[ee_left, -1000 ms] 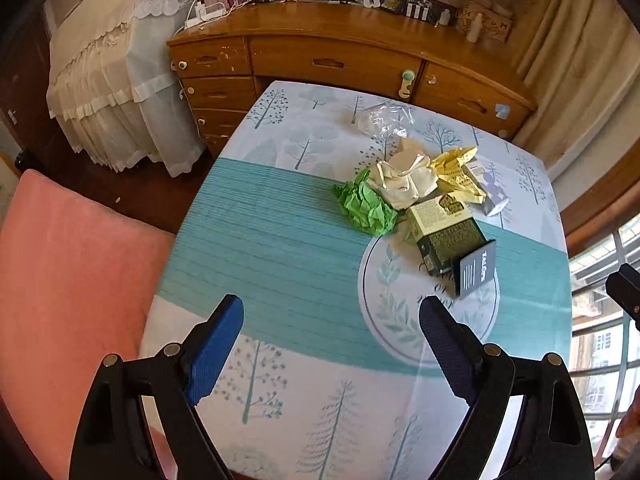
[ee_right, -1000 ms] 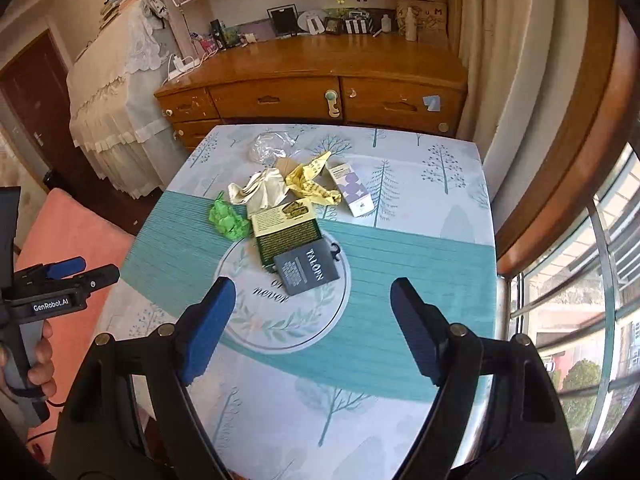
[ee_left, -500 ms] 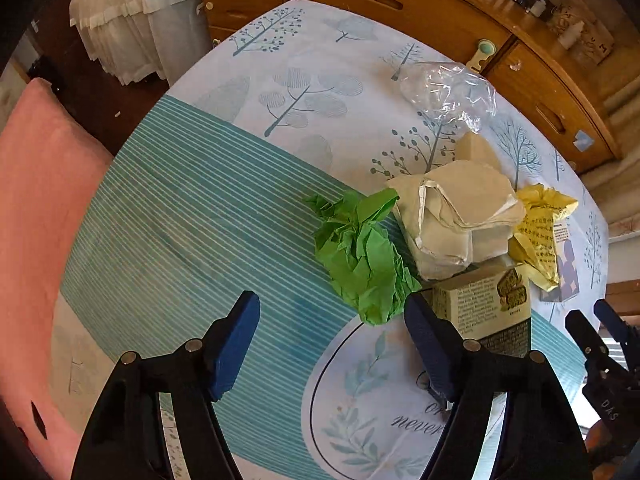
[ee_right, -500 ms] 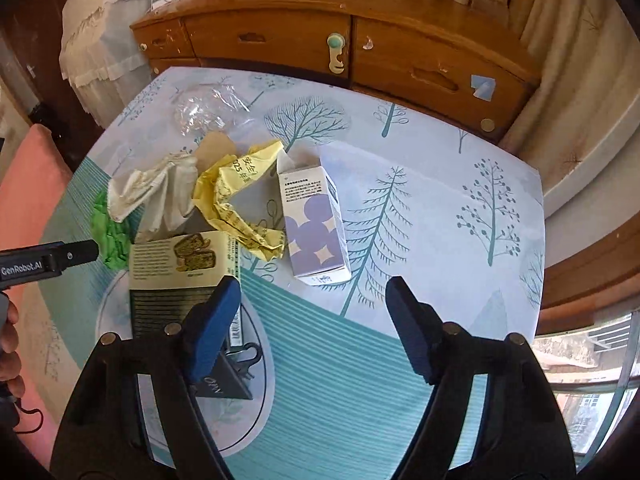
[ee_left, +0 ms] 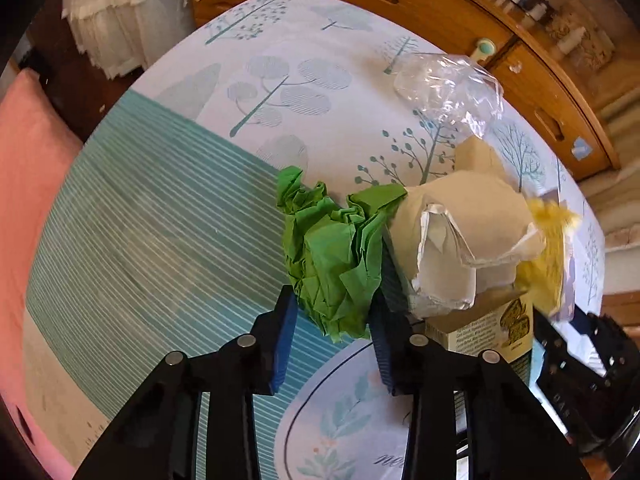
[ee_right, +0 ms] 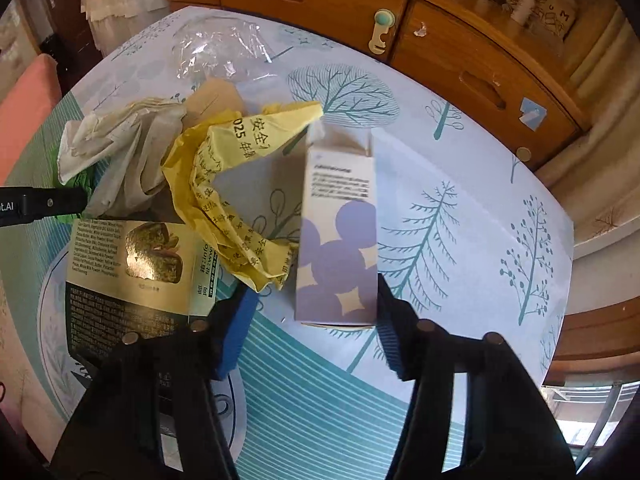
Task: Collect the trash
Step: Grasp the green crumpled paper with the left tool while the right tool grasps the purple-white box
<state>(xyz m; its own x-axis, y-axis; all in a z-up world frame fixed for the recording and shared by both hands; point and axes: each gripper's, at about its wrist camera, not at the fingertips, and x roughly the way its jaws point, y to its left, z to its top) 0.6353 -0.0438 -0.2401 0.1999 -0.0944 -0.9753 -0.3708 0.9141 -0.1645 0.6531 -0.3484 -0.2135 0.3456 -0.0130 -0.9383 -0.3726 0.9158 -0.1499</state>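
A crumpled green paper point(ee_left: 332, 252) lies on the tablecloth, and my left gripper point(ee_left: 333, 300) points down over it. Its jaws are closing, with both blue pads against the paper's near end. Beside the green paper sits a beige paper bag point(ee_left: 460, 240), with a clear plastic wrap point(ee_left: 448, 88) behind it. My right gripper point(ee_right: 314, 292) straddles a white and purple carton point(ee_right: 340, 240). Its jaws are closing too: the right pad touches the carton's edge, while the left pad stands apart from it. A yellow printed wrapper point(ee_right: 232, 184) and a black and gold snack box point(ee_right: 136, 272) lie to the carton's left.
The table point(ee_left: 160, 240) wears a teal and white tree-print cloth. A wooden dresser point(ee_right: 360, 8) stands right behind it. A pink cushion point(ee_left: 24, 220) borders the table's left side. White frilled fabric point(ee_left: 120, 20) hangs at the far left. The left gripper's tip point(ee_right: 40, 204) shows at the frame's left edge.
Both grippers came down close to the table and their jaws narrowed. The left now clasps the green paper. The right now straddles the purple carton.
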